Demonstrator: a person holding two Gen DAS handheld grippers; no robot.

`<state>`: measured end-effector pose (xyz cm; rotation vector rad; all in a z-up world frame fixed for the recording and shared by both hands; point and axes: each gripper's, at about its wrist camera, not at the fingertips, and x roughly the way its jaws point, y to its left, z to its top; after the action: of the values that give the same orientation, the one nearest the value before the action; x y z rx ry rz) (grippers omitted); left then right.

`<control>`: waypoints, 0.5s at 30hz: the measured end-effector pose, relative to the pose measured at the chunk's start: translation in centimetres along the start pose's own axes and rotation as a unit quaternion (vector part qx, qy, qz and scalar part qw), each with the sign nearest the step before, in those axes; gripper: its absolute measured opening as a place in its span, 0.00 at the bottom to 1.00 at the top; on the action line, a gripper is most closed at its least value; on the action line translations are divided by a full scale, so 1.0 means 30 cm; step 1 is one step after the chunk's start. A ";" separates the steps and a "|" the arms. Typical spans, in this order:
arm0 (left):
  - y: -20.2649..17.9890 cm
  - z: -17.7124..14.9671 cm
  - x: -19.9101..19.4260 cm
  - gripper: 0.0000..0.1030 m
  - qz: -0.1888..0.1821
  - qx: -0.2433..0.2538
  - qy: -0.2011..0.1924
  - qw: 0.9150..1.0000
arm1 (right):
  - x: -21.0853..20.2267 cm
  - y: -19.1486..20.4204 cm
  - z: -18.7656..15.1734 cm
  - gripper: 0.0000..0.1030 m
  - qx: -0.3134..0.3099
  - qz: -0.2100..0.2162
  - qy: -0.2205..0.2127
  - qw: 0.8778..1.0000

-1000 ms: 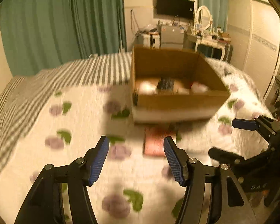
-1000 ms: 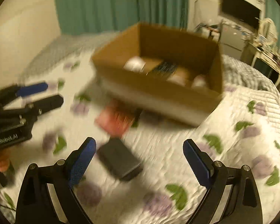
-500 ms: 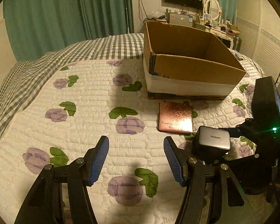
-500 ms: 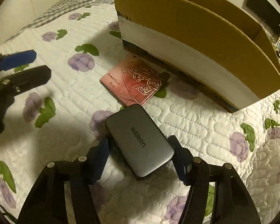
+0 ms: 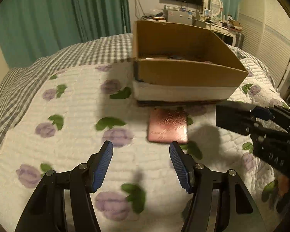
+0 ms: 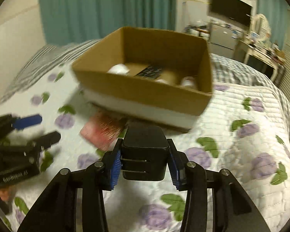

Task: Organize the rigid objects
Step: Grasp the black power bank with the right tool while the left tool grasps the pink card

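Observation:
My right gripper (image 6: 144, 161) is shut on a dark grey charger block (image 6: 145, 150) and holds it above the quilt, in front of the cardboard box (image 6: 145, 89). The box holds white items and a dark flat object. A pink rose-patterned case (image 5: 167, 125) lies on the quilt just before the box (image 5: 185, 73); it also shows in the right wrist view (image 6: 102, 129). My left gripper (image 5: 141, 164) is open and empty above the quilt, short of the pink case. The right gripper (image 5: 261, 116) appears at the right edge of the left wrist view.
The bed has a white quilt (image 5: 67, 135) with purple flowers and a grey checked sheet (image 5: 77, 56) beyond it. Green curtains (image 6: 106, 9), a wall TV and a cluttered dresser (image 5: 212, 21) stand behind the bed.
My right gripper has lifted the charger block off the quilt and risen, so the box's inside now shows. The left gripper has shifted slightly and stays open.

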<state>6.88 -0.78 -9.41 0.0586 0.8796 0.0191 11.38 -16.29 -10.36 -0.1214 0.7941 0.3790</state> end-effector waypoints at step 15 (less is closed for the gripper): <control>-0.144 0.042 0.276 0.72 -0.016 0.045 0.048 0.998 | 0.076 -0.090 0.001 0.41 0.039 0.002 0.050 0.998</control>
<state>13.08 -4.81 -15.24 0.1299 0.9762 -0.0477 13.86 -18.13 -12.06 -0.0669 0.9062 0.3474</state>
